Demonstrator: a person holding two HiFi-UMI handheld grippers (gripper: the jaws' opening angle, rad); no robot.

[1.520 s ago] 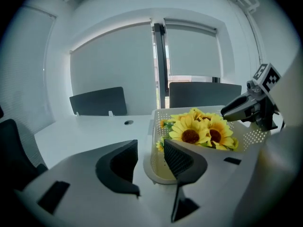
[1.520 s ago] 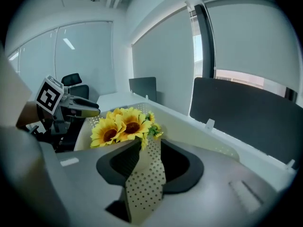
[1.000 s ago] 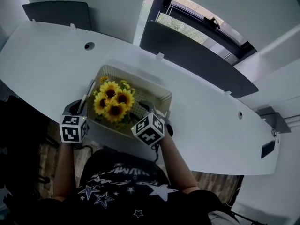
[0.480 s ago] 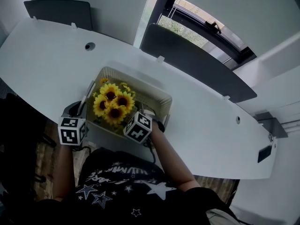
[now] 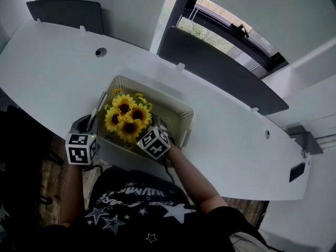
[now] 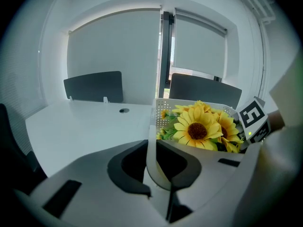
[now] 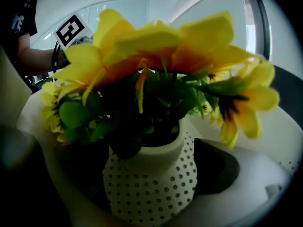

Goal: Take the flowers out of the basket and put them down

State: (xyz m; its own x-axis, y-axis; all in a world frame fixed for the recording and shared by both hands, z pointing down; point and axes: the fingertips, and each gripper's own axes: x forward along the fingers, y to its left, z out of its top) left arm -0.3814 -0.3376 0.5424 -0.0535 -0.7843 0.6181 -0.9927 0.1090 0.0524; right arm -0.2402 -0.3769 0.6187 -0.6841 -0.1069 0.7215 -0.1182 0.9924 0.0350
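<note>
the basket (image 5: 157, 92) sat at the near edge of the white table (image 5: 52, 72), right in front of you, and its near wall nearly met that edge. bare tabletop ran wide to the left and to the right of it, and a clear strip lay between its far rim and the table's back edge. the flowers (image 5: 127, 115) stood inside the basket in a dotted white pot (image 7: 151, 183), walled in on all sides, their blooms spreading over the pot's mouth.

your left gripper (image 5: 90, 121) was clamped narrow on the basket's thin left handle (image 6: 151, 145). your right gripper (image 5: 159, 130) reached in over the near wall; its jaws had just been opening and stood wide, with the pot between them and the pads not pressing on it. leaves and petals hung low across that gripper's view.

two dark panels (image 5: 220, 70) stood upright along the table's far edge, and a small round hole (image 5: 100, 51) marked the top to the left.
</note>
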